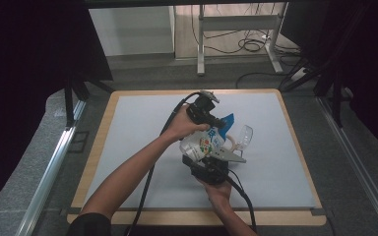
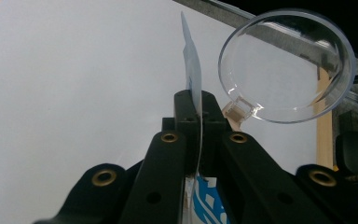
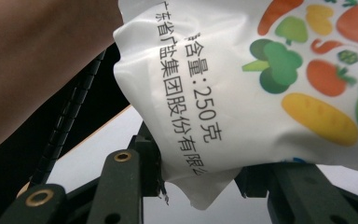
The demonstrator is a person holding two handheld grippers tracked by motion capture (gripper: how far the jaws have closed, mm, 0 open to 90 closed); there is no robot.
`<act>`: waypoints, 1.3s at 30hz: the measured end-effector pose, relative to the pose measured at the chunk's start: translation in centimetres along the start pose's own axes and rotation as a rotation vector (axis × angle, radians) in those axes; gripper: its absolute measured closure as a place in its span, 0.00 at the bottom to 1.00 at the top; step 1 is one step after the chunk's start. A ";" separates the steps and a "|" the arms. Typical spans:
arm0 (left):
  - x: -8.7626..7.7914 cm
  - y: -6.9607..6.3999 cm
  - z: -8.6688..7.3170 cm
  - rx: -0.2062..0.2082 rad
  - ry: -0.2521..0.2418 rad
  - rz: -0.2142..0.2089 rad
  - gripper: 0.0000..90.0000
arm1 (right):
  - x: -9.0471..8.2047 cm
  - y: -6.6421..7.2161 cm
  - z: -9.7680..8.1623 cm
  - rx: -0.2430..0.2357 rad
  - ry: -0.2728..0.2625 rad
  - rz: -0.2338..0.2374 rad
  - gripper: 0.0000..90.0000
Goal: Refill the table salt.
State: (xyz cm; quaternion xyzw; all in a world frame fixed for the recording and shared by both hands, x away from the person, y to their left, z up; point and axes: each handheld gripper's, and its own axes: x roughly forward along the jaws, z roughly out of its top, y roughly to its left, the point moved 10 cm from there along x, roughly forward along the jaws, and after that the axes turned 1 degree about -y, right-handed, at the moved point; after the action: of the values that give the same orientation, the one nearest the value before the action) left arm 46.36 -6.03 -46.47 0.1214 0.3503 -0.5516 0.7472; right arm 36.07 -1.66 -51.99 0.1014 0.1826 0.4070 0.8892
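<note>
A white salt bag (image 1: 207, 143) with printed vegetables and a blue top hangs tilted above the middle of the white mat (image 1: 138, 128). My left gripper (image 1: 216, 120) is shut on the bag's thin blue top edge (image 2: 194, 70); its jaws (image 2: 199, 100) press together on it. From the near side my right gripper (image 1: 204, 160) is shut on the bag's lower corner (image 3: 205, 186), with the gripper (image 3: 200, 172) closed around it. A clear round scoop (image 1: 244, 135) with a beige handle sits just right of the bag, its rim (image 2: 286, 65) facing the left gripper's camera.
The mat lies on a wooden tabletop (image 1: 103, 128). Metal rails (image 1: 54, 162) run along both sides. Behind the table stand a desk frame (image 1: 236, 29) and floor cables (image 1: 248, 46). Each gripper trails a black cable (image 1: 150, 177) toward the near edge.
</note>
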 end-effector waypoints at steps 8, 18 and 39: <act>0.1 -0.1 0.1 0.000 -0.002 -0.005 1.00 | -0.2 0.1 0.2 0.009 -0.007 0.006 0.67; 0.0 0.1 0.0 0.004 0.002 -0.005 1.00 | -0.4 0.0 0.2 0.009 -0.016 0.015 0.66; 0.8 -0.1 0.2 0.002 0.010 -0.026 1.00 | -0.4 0.1 0.6 0.011 -0.029 -0.037 0.67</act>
State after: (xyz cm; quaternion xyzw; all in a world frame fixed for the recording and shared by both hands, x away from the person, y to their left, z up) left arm 46.46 -6.73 -46.86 0.1207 0.3550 -0.5609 0.7381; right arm 36.06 -1.91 -51.29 0.1089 0.1740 0.3880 0.8985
